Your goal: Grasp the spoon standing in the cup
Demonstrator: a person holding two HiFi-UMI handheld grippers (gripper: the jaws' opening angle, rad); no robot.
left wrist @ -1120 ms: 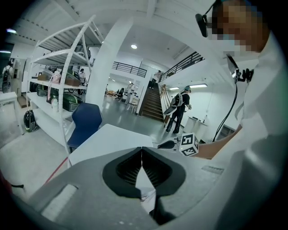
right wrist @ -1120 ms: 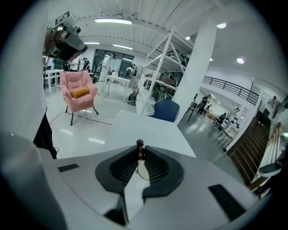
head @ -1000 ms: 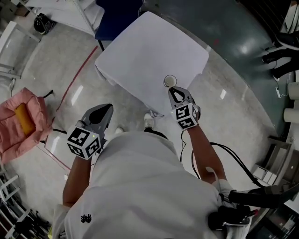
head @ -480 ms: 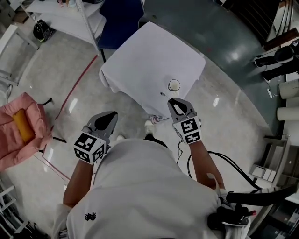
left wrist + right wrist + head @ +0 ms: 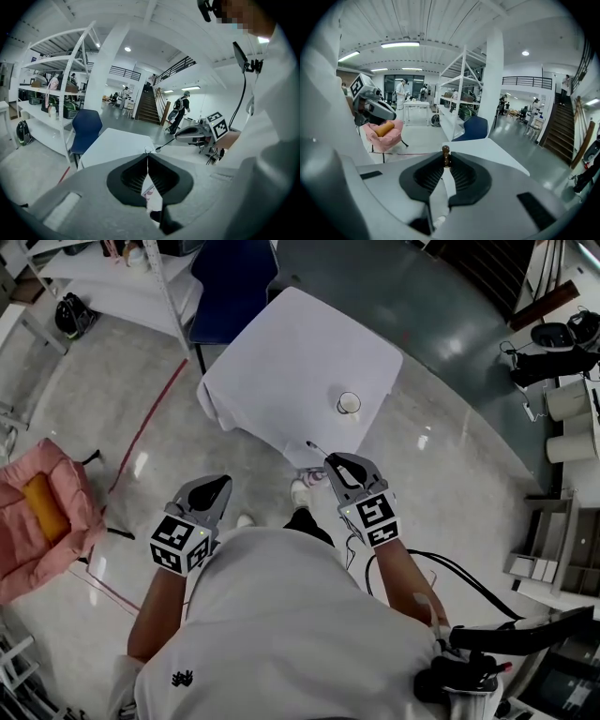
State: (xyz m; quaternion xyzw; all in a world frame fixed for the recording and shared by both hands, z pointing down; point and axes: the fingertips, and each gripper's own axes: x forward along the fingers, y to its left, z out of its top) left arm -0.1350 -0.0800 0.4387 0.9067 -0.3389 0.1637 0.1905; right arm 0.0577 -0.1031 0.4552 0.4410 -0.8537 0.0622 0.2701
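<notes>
Grey right gripper [image 5: 328, 461] pinches the spoon [image 5: 314, 448], which is no longer in the cup [image 5: 349, 404] as it was a second ago; both now hang back from the cup, off the table's [image 5: 291, 352] edge. The spoon is slim and dark, brown at its tip. The left gripper [image 5: 217, 486], pressed together and empty, is farther from the cup. The white table bears the cup, with a blue chair [image 5: 234, 282] beyond it and glossy floor [image 5: 450, 343] around.

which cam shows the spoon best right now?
Left gripper view: spoon seen side-on, sticking out of the right tool. Head view: a thin sliver. Right gripper view: only its foreshortened end, clamped between the jaws.
</notes>
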